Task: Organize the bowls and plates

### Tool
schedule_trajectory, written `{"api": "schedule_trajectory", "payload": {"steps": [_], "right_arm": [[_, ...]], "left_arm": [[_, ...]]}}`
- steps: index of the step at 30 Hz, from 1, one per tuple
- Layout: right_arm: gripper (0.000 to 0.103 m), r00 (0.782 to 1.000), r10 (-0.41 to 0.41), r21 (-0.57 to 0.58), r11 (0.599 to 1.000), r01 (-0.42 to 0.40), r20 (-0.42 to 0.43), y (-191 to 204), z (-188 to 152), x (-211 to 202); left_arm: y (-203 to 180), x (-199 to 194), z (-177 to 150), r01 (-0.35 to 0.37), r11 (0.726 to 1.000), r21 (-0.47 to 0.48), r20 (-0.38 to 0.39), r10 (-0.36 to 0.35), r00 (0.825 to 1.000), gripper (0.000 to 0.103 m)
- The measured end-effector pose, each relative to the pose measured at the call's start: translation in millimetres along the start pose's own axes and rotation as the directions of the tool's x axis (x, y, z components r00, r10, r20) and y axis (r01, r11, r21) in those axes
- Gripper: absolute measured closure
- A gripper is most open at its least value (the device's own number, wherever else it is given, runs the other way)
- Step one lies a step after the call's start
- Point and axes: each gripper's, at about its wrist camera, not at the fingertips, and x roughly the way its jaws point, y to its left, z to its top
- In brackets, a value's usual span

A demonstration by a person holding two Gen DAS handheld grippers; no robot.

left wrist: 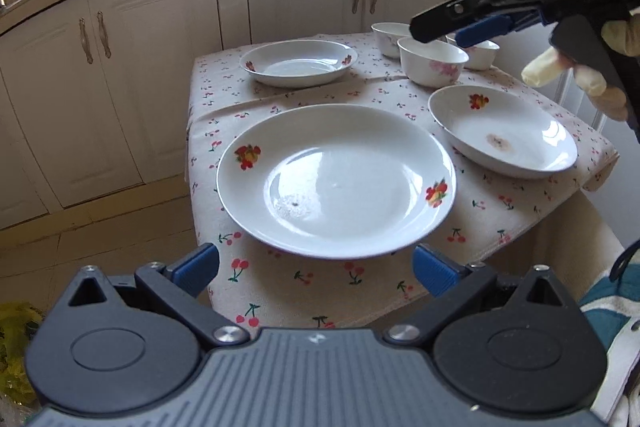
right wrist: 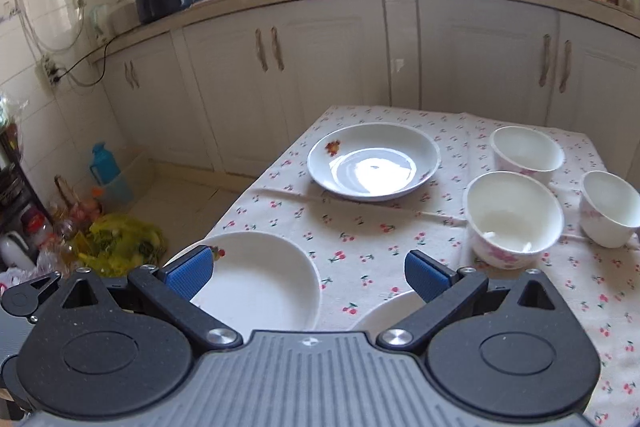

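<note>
Left gripper [left wrist: 316,269]: fingers spread wide, empty, poised just short of the near plate [left wrist: 336,179]. Right gripper [right wrist: 310,273]: likewise spread and empty, held above the table [right wrist: 384,239].

Three plates lie apart on the cherry-print cloth: the near plate, a right plate [left wrist: 504,131] carrying a brown stain, and a far plate [right wrist: 374,161]. Three bowls [right wrist: 514,217] cluster at the far right corner, unstacked.

Risks, as judged: the near plate overhangs the front edge of the table, so a clumsy push could tip it off. A shallow rim offers little purchase; a pinch may slip. The loose cloth could drag neighbouring crockery. The right gripper, descending, may knock a bowl.
</note>
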Motion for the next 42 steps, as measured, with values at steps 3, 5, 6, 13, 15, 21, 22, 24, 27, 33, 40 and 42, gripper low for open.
{"api": "schedule_trajectory", "payload": {"steps": [3,5,6,13,15,21,22,24,27,33,40,42], "right_arm": [[0.000,0.999,0.012,0.001,1.000,-0.012,-0.043,2,1,18],[0.000,0.997,0.014,-0.008,1.000,-0.015,-0.074,4,2,29],[0.000,0.996,0.020,-0.019,1.000,-0.022,-0.089,4,3,34],[0.000,0.981,0.032,-0.120,0.991,-0.056,-0.192,15,1,67],[0.000,0.973,0.052,-0.133,0.988,-0.083,-0.223,16,1,76],[0.000,0.941,0.127,-0.095,0.982,-0.164,-0.312,7,2,98],[0.000,0.938,0.135,-0.093,0.981,-0.173,-0.319,6,2,101],[0.000,0.932,0.148,-0.087,0.979,-0.187,-0.331,4,3,105],[0.004,0.924,0.178,-0.064,0.975,-0.212,-0.340,3,4,109],[0.014,0.912,0.205,-0.055,0.969,-0.239,-0.356,3,6,117],[0.017,0.895,0.249,-0.003,0.963,-0.269,-0.371,-3,6,121],[0.017,0.891,0.256,0.002,0.961,-0.275,-0.375,-4,7,122]], "left_arm": [[6,7,-2,0.021,1.000,0.006,-0.025,-0.021,0.999,0.001],[10,12,-2,0.031,0.999,0.012,-0.028,-0.031,0.999,0.001],[11,14,-2,0.039,0.999,0.023,-0.033,-0.038,0.999,0.001],[15,29,0,0.099,0.993,0.068,-0.056,-0.096,0.994,0.001],[17,32,1,0.109,0.991,0.076,-0.060,-0.104,0.993,0.001],[20,39,4,0.155,0.983,0.101,-0.076,-0.147,0.986,0.001],[20,40,5,0.161,0.981,0.107,-0.081,-0.153,0.985,0.001],[20,42,6,0.169,0.979,0.111,-0.080,-0.161,0.984,0.001],[19,41,7,0.178,0.975,0.131,-0.079,-0.169,0.982,0.001],[22,45,10,0.199,0.971,0.131,-0.082,-0.190,0.978,0.001],[23,48,11,0.210,0.968,0.139,-0.080,-0.201,0.976,0.002],[23,49,12,0.214,0.966,0.143,-0.080,-0.204,0.976,0.002]]}}
